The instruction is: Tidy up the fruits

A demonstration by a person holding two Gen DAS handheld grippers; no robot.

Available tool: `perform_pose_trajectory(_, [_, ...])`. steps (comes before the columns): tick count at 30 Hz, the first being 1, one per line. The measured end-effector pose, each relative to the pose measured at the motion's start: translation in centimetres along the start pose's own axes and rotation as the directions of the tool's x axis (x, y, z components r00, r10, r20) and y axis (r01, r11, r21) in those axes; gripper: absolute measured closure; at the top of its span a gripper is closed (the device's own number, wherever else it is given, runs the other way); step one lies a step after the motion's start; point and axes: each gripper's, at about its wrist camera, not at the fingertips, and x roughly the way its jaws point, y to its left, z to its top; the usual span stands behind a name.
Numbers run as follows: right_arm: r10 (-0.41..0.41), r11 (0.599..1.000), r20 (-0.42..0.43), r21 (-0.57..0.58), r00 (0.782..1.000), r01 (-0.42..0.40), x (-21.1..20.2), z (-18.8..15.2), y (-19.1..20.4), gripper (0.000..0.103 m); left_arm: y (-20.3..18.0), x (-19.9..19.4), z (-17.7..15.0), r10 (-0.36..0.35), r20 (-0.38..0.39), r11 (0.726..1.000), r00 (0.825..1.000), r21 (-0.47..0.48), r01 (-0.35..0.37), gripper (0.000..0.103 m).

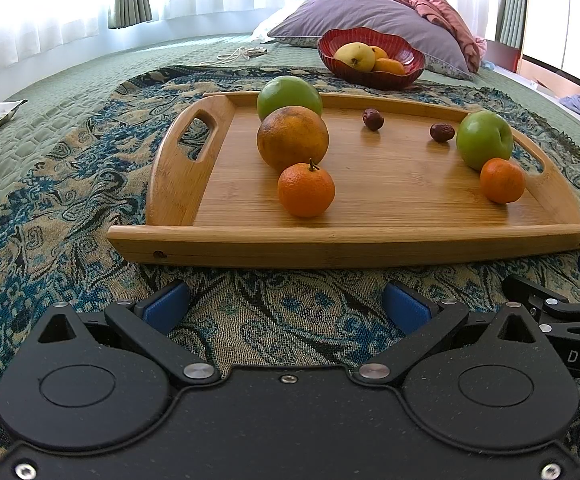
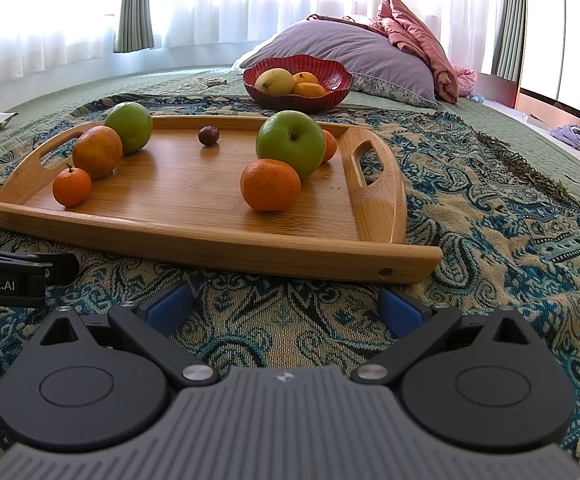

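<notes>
Left wrist view only: two dark red dates, the left date [image 1: 372, 119] and the right date [image 1: 442, 132], both lie in the back half of the wooden tray [image 1: 346, 246]; the right wrist view shows just one date, the other hidden behind the green apple [image 2: 290, 143].
Right wrist view only: a third small orange [image 2: 329, 145] peeks out from behind that apple, near the tray's right handle.
Tray fruit: a second green fruit [image 1: 289, 96] touches a large dull orange [image 1: 292, 138], with a stemmed mandarin [image 1: 306, 189] just in front; another mandarin [image 1: 502, 181] sits beside the apple on the right.
Surroundings: the tray rests on a blue patterned throw [image 1: 69, 184] over a green quilted bed; behind it a red bowl [image 1: 371, 58] holds a yellow fruit and small oranges, with a purple pillow [image 1: 366, 16] further back.
Left gripper [image 1: 285, 304]: jaws spread wide, nothing between them, the tray's near rim just ahead.
Right gripper [image 2: 285, 306]: jaws spread, empty, also short of the tray's near rim; nothing stands between either gripper and the fruit but that rim.
</notes>
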Motion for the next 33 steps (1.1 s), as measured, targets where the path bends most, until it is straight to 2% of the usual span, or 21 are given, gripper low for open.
perform_pose_trajectory(33, [0.0, 1.0, 0.001, 0.0, 1.0, 0.0, -0.01, -0.03, -0.01, 0.0, -0.06, 0.01, -0.02, 0.001, 0.001, 1.0, 1.0, 0.001, -0.001, 0.0])
